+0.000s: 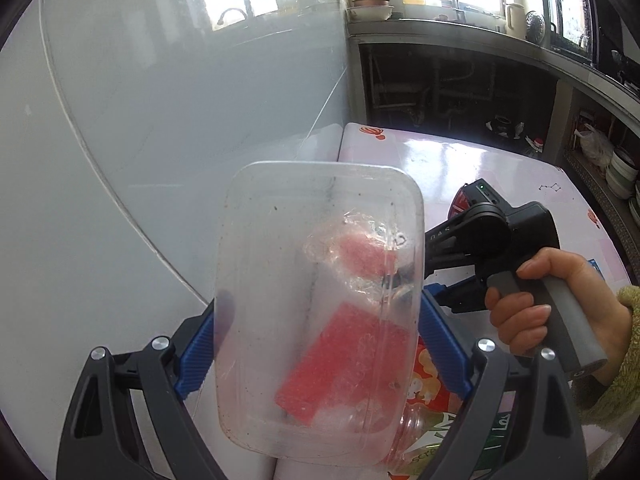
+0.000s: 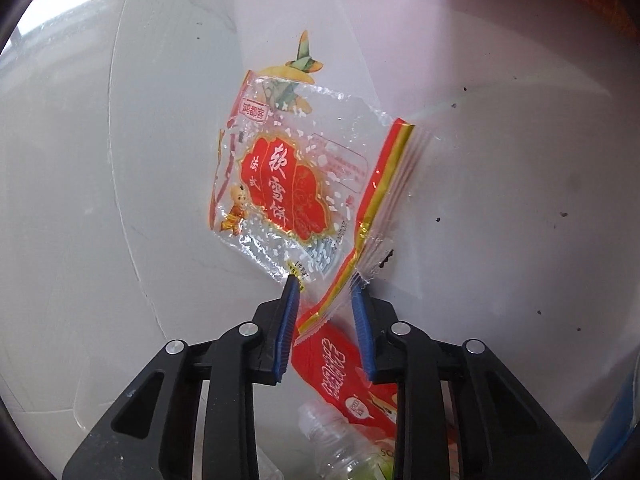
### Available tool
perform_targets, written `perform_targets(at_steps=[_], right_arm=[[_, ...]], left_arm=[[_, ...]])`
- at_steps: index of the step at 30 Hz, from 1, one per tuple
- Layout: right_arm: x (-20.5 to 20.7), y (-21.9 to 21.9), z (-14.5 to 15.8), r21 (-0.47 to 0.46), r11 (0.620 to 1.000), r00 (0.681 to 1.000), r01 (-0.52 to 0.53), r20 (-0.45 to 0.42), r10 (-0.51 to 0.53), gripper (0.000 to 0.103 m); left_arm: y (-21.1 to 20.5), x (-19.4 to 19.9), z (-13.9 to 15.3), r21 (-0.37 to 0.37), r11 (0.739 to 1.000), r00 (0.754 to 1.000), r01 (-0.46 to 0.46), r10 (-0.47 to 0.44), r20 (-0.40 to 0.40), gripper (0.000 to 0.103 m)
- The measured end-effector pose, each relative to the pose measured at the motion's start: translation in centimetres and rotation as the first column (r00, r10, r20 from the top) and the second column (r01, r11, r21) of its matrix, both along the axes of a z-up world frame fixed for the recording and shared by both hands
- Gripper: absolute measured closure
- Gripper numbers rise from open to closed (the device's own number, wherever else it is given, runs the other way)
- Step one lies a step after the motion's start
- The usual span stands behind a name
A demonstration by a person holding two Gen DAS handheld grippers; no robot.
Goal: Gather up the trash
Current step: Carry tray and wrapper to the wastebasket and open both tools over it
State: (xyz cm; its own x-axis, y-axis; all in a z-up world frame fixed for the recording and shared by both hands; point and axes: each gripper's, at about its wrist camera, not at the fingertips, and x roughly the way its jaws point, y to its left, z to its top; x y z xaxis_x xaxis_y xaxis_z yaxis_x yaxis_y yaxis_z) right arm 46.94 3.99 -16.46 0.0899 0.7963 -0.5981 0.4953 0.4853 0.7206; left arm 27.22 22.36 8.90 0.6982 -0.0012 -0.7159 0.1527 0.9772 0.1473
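A pale grey bin wall (image 1: pixel 140 128) fills the background beside the pink table (image 1: pixel 480 168). A clear plastic tray (image 1: pixel 316 304) is clamped between the left gripper's (image 1: pixel 320 344) blue fingers. A red snack wrapper (image 2: pixel 296 176) is pinched by the right gripper (image 2: pixel 326 292), fingers nearly closed, above a plastic bottle (image 2: pixel 340 444).

Clear, smudged plastic container (image 1: pixel 316 312); glossy, crinkled plastic wrapper (image 2: pixel 288 184).

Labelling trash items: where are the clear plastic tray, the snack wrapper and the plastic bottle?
clear plastic tray (image 1: pixel 304 240), left wrist view, its bottom panel.
snack wrapper (image 2: pixel 280 184), right wrist view, red printed label.
plastic bottle (image 2: pixel 340 448), right wrist view, clear body.
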Motion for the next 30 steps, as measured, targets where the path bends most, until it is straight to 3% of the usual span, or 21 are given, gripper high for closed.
perform_targets(at_steps=[2,8,17,24,30], right_arm=[[-0.2,-0.2,-0.5,0.01,1.0,1.0,0.029,-0.011,-0.029,0.092],[-1.1,-1.2,-0.7,-0.012,0.998,0.998,0.06,0.011,-0.06,0.1],[-3.0,-1.9,3.6,-0.133,0.991,0.981,0.011,0.196,0.015,0.102],[-7.3,-2.2,8.5,-0.205,0.978,0.929,-0.026,0.356,0.099,0.103],[-12.7,-5.9,13.3,-0.243,0.97,0.857,-0.022,0.495,0.143,0.103]], left_arm=[[0.0,0.1,-0.2,-0.008,1.0,1.0,-0.001,0.001,-0.003,0.015],[0.0,0.6,-0.3,-0.007,1.0,1.0,0.006,-0.006,0.003,0.015],[0.0,-0.2,0.1,-0.012,1.0,1.0,-0.017,0.017,0.023,0.015],[-0.5,-2.2,1.6,-0.032,0.999,0.998,-0.016,0.018,0.057,0.015],[-2.0,-5.3,2.8,-0.087,0.996,0.996,0.006,0.002,0.091,0.015]])
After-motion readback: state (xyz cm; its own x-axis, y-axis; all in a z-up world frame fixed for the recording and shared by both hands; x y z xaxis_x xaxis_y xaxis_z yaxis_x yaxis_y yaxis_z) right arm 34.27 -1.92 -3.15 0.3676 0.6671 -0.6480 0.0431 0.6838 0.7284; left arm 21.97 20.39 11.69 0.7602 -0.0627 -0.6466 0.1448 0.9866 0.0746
